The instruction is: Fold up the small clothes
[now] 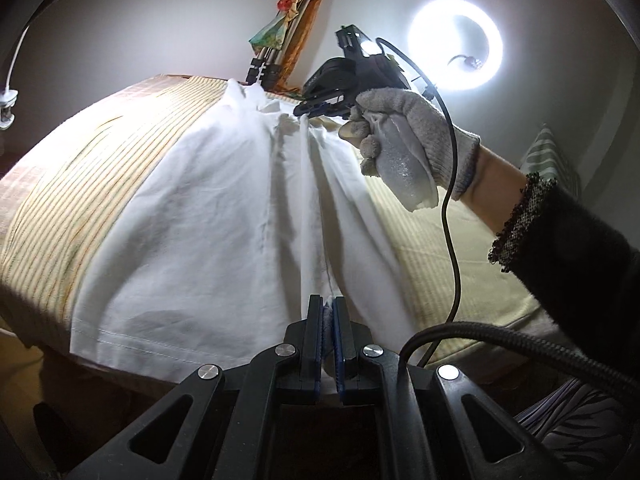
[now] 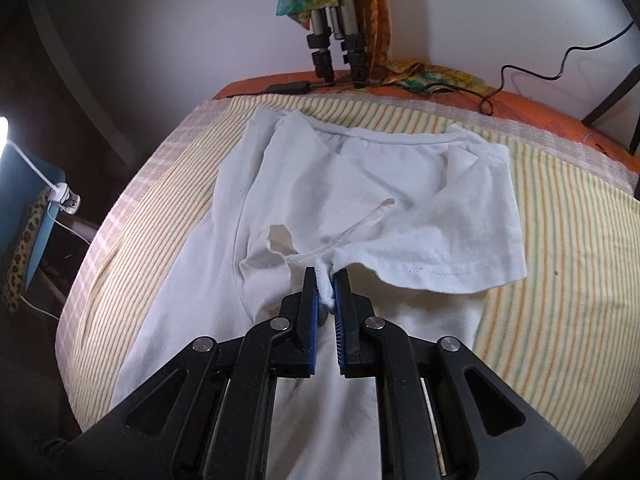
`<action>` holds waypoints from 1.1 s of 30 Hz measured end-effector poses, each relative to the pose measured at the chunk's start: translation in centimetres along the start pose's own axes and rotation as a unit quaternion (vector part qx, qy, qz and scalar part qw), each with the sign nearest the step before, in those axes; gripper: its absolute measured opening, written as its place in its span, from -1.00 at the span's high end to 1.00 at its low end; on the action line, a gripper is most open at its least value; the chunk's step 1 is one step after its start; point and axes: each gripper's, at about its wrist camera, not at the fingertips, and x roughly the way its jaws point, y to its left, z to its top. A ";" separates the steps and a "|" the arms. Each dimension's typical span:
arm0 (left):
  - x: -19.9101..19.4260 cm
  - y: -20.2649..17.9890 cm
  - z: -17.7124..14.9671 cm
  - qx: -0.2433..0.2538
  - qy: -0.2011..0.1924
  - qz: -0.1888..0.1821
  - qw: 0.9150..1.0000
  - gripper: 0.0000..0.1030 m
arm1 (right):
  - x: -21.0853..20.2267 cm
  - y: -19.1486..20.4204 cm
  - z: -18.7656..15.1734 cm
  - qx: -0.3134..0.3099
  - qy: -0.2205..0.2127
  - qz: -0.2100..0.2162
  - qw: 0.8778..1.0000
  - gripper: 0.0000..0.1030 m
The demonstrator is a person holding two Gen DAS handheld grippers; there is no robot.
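From your left wrist view, your left tool point(image 1: 328, 308) is clamped on a fold of the white shirt point(image 1: 200, 220), which lies spread over the striped cloth point(image 1: 80, 168) on the tabletop. Across it, your gloved right hand point(image 1: 400, 128) holds the right tool point(image 1: 308, 109) pinching the shirt's far edge.

From your right wrist view, your right tool point(image 2: 327, 284) is clamped on bunched fabric of the shirt point(image 2: 360, 184) near its sleeve point(image 2: 460, 240), which is folded over the body.

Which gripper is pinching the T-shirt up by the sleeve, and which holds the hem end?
The right gripper pinches the white T-shirt beside its sleeve; the left gripper holds the hem end.
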 end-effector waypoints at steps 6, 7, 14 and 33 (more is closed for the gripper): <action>-0.9 0.3 0.4 0.007 0.009 0.001 1.000 0.52 | -1.9 -1.3 -0.3 0.007 0.016 0.064 0.998 0.21; -1.7 0.2 0.5 0.011 0.004 -0.001 1.000 0.47 | -3.5 -2.0 -0.1 0.013 0.001 0.088 0.996 0.18; -5.6 0.2 1.6 0.054 -0.039 0.008 0.998 0.40 | -9.8 -11.2 0.9 0.131 -0.082 0.068 0.986 0.16; -5.7 5.9 2.4 -0.018 -0.043 0.024 0.999 0.43 | -3.2 -8.8 5.8 0.109 -0.019 0.054 0.992 0.92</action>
